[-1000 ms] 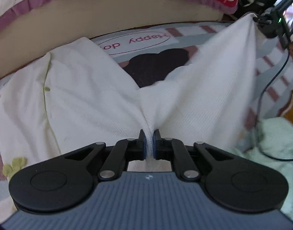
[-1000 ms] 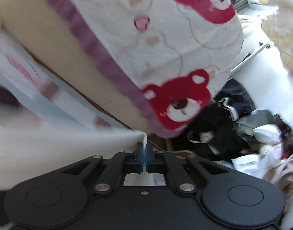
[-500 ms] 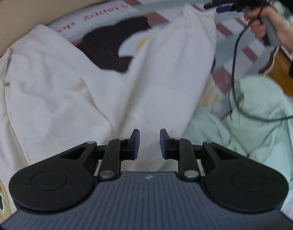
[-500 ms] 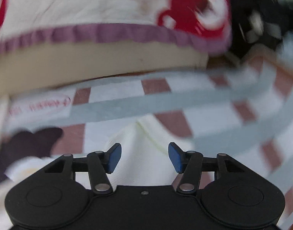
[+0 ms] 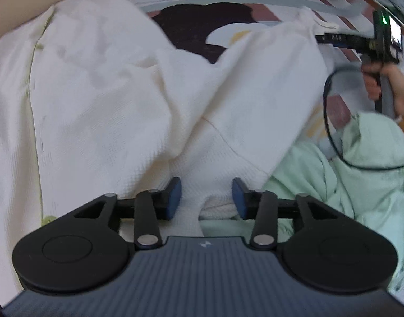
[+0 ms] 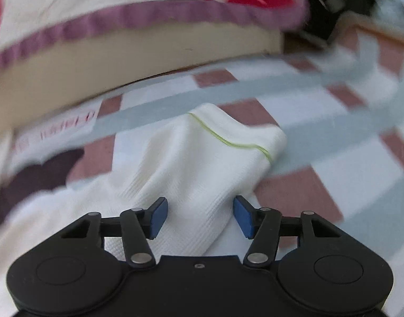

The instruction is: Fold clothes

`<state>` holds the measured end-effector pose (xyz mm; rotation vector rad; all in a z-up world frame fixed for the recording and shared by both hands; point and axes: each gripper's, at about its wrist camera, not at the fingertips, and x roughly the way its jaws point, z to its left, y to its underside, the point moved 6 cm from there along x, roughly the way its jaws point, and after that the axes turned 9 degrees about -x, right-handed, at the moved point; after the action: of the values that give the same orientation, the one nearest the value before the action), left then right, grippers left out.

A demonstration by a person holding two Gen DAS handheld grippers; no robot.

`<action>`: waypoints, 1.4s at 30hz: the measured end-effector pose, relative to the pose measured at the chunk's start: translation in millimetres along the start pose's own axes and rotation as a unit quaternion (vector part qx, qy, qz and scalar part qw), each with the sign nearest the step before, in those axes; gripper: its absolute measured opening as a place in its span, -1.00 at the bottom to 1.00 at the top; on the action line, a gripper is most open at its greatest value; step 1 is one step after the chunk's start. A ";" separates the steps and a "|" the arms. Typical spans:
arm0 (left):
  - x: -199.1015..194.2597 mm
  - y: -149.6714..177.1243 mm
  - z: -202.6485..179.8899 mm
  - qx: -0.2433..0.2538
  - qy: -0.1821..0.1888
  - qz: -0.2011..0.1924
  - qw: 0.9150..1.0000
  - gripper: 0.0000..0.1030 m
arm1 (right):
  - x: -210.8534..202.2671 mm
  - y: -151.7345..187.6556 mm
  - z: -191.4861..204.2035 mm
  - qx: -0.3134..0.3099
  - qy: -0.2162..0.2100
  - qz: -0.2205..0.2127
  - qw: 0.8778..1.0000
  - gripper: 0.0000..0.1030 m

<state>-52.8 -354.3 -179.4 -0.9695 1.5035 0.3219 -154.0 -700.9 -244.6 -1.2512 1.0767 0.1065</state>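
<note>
your left gripper (image 5: pixel 206 198) hangs over the near middle of the white garment (image 5: pixel 109 100). a second ago its jaws were clamped on a pinch of that cloth; now they are opening, about halfway, with knit lying between the pads but not squeezed. your right gripper (image 6: pixel 199 215) has also let go: it held a cuff edge up in the air a second ago, sprang wide, and its jaws are now closing a little, part open, astride the sleeve (image 6: pixel 207 163) without pressing it. so both ends are released and the garment has dropped flat on the checked mat (image 6: pixel 321 163), which i judge ends the spreading step and leaves the folds to do.

the garment lies across the mat in a shallow v. its long axis runs left to right in the left view. the right sleeve points far and right, ending at the cuff with the green stitch line (image 6: pixel 228 140). a mint garment (image 5: pixel 360 185) lies bunched near right, touching the white one's edge.
</note>
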 end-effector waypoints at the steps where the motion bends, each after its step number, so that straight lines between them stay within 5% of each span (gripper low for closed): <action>1: 2.7 -0.6 0.0 0.002 -0.006 0.003 1.000 -0.11 | 0.6 -2.1 6.6 -0.021 -0.005 -0.013 1.000 -0.72; 2: 5.3 -1.2 0.0 0.005 -0.012 0.006 1.000 -0.11 | 0.4 -4.0 10.0 -0.031 -0.008 -0.019 0.999 -0.95; 4: 6.9 -0.9 -2.4 0.027 -0.020 0.003 0.999 -0.19 | -8.4 -11.7 8.1 -0.038 0.025 -0.041 0.998 -0.96; 5: 6.6 -0.3 -4.4 0.043 -0.024 -0.001 0.999 -0.34 | -15.5 -18.5 4.7 -0.042 0.037 -0.059 0.997 -0.96; 6: 5.6 0.1 -6.0 0.055 -0.023 -0.005 0.998 -0.80 | -23.2 -25.8 0.8 -0.046 0.047 -0.078 0.995 -0.96; 7: 2.5 -0.1 -6.1 0.054 -0.011 -0.006 0.998 -1.00 | -32.9 -31.1 -2.2 -0.048 0.052 -0.093 0.993 -0.96; 12: -46.6 -11.0 -20.3 0.039 0.107 -0.044 0.993 -1.00 | -88.8 -62.0 -19.9 -0.093 0.114 -0.159 0.976 -0.97; 16: -80.3 -21.1 -47.6 0.032 0.225 -0.063 0.972 -1.00 | -125.6 -70.1 -62.2 -0.074 0.189 -0.178 0.963 -0.98; 19: -47.0 -23.2 -54.7 -0.004 0.224 -0.031 0.974 -1.00 | -113.1 -55.4 -79.6 -0.102 0.247 -0.137 0.954 -0.97; 24: -14.2 -13.0 -38.8 -0.047 0.201 0.022 0.978 -0.88 | -43.6 -7.8 -94.8 -0.040 0.224 0.054 0.972 -0.84; 26: -32.7 -11.9 -24.0 -0.052 0.195 0.001 0.979 -0.49 | -45.3 -9.0 -84.0 -0.009 0.182 0.066 0.981 -0.67; 27: -44.4 -11.4 -13.8 -0.062 0.196 -0.011 0.979 -0.08 | -52.0 -15.6 -74.2 -0.002 0.161 0.060 0.985 -0.61; 28: -58.7 -9.4 0.9 -0.081 0.209 -0.023 0.974 0.04 | -60.4 -24.2 -63.3 0.000 0.141 0.052 0.989 -0.48; 31: -102.1 -3.6 46.1 -0.137 0.240 -0.058 0.959 0.04 | -84.9 -61.0 -19.0 -0.012 0.040 0.013 0.999 -0.31; 33: -131.0 2.6 84.9 -0.156 0.192 -0.089 0.965 0.04 | -100.3 -80.1 16.1 -0.032 -0.042 0.001 0.999 -0.28; 37: -177.0 28.8 175.1 -0.209 0.066 -0.139 0.966 0.02 | -132.8 -108.4 99.9 -0.080 -0.206 -0.012 0.975 -0.21; 42: -207.7 67.9 291.5 -0.308 -0.048 -0.137 0.940 0.02 | -161.3 -119.5 230.4 -0.182 -0.339 0.003 0.923 -0.20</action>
<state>75.0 -30.8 -71.0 -1.6147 1.1698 0.6500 -31.9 -486.0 -65.0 -1.3869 0.4613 0.7212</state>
